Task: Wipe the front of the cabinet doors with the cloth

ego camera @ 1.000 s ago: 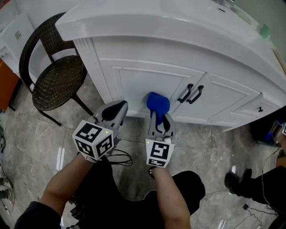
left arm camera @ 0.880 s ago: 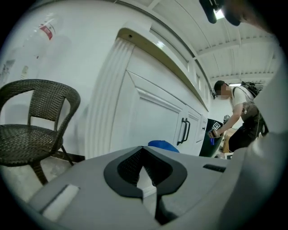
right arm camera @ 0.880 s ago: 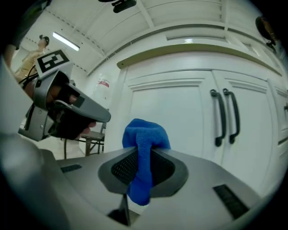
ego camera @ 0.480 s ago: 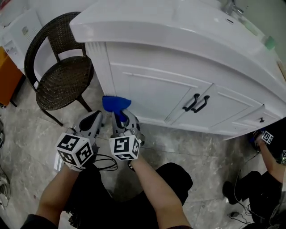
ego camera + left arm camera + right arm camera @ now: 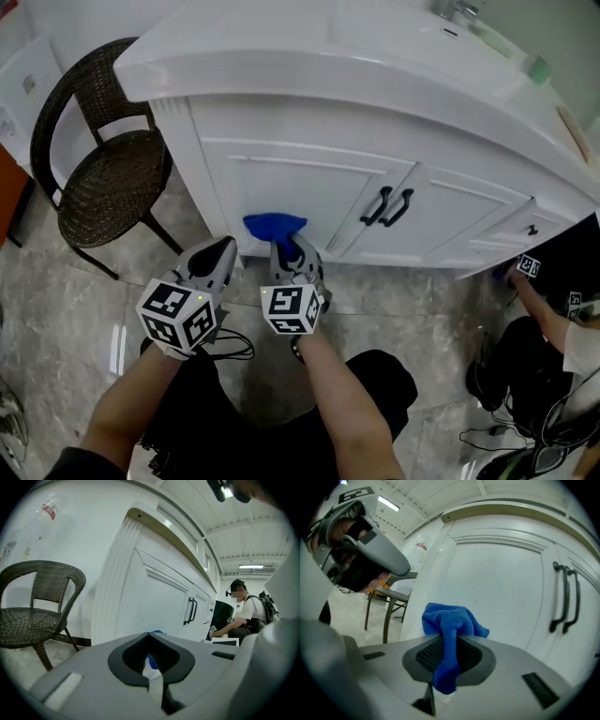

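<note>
Jaws: your right gripper (image 5: pixel 449 656) clamps the blue cloth (image 5: pixel 452 620); left gripper (image 5: pixel 151 660) closed, empty.
Cloth sits low at the left cabinet door (image 5: pixel 300 192); right door (image 5: pixel 459 220) probably still to wipe.

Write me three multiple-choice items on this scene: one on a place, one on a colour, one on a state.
1. In the head view, the wicker chair stands where?
A. Left of the cabinet
B. Right of the cabinet
C. On top of it

2. The cloth is:
A. red
B. white
C. blue

3. The right gripper is:
A. open and empty
B. shut on the cloth
C. shut on a door handle

Answers:
1 A, the chair sits beyond the cabinet's left corner.
2 C, a blue wad shows against the white cabinet.
3 B, its jaws pinch the cloth in the right gripper view.
</note>
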Demonstrator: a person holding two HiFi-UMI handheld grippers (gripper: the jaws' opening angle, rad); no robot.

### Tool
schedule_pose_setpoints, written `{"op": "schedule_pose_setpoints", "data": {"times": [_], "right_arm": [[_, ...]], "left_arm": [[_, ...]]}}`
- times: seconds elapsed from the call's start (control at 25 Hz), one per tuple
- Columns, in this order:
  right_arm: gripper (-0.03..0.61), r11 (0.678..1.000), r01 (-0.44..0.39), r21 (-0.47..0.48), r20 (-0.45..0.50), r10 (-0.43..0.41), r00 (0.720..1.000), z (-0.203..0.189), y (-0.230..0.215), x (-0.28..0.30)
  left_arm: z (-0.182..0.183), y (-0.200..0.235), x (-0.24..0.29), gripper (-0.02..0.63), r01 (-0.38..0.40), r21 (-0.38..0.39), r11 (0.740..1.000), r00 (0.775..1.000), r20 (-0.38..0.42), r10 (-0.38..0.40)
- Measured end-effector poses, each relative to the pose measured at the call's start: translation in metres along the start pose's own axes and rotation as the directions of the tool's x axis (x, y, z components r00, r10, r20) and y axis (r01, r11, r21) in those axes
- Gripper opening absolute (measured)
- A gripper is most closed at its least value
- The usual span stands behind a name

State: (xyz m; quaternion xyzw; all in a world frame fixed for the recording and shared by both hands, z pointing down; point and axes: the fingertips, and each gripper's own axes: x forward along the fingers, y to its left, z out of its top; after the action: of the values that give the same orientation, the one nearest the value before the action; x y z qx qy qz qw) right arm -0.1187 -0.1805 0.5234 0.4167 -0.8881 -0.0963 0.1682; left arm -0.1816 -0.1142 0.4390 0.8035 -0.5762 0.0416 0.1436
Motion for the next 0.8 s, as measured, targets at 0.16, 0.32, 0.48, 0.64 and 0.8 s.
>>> {"op": "schedule_pose_setpoints", "data": {"times": [0.16, 0.32, 0.48, 0.64, 0.8], "right_arm": [[0.044, 0.991, 0.131, 0.04, -0.07, -0.128, 0.989, -0.031, -0.06, -0.027], [0.044, 0.982, 0.187, -0.006, -0.129, -0.186, 0.974, -0.052, -0.104, -0.047], [0.044, 0.976, 0.194, -0.101, -0.201, -0.211, 0.957, -0.069, -0.123, -0.061], [0.044, 0.961, 0.275, -0.02, -0.265, -0.27, 0.926, -0.092, -0.14, -0.076], [0.044, 0.952, 0.262, 0.159, -0.192, -0.231, 0.954, -0.085, -0.117, -0.071]], "left_arm": [[-0.002, -0.028, 0.021, 0.001, 0.073, 0.003, 0.997, 0.997, -0.011, -0.073], [-0.004, -0.051, 0.038, 0.001, 0.131, 0.008, 0.991, 0.991, -0.017, -0.131], [-0.003, -0.063, 0.046, 0.001, 0.158, 0.01, 0.987, 0.987, -0.014, -0.158], [-0.006, -0.056, 0.046, 0.0, 0.15, 0.005, 0.989, 0.989, -0.018, -0.15], [-0.011, -0.035, 0.046, 0.0, 0.11, 0.015, 0.994, 0.994, -0.024, -0.109]]}}
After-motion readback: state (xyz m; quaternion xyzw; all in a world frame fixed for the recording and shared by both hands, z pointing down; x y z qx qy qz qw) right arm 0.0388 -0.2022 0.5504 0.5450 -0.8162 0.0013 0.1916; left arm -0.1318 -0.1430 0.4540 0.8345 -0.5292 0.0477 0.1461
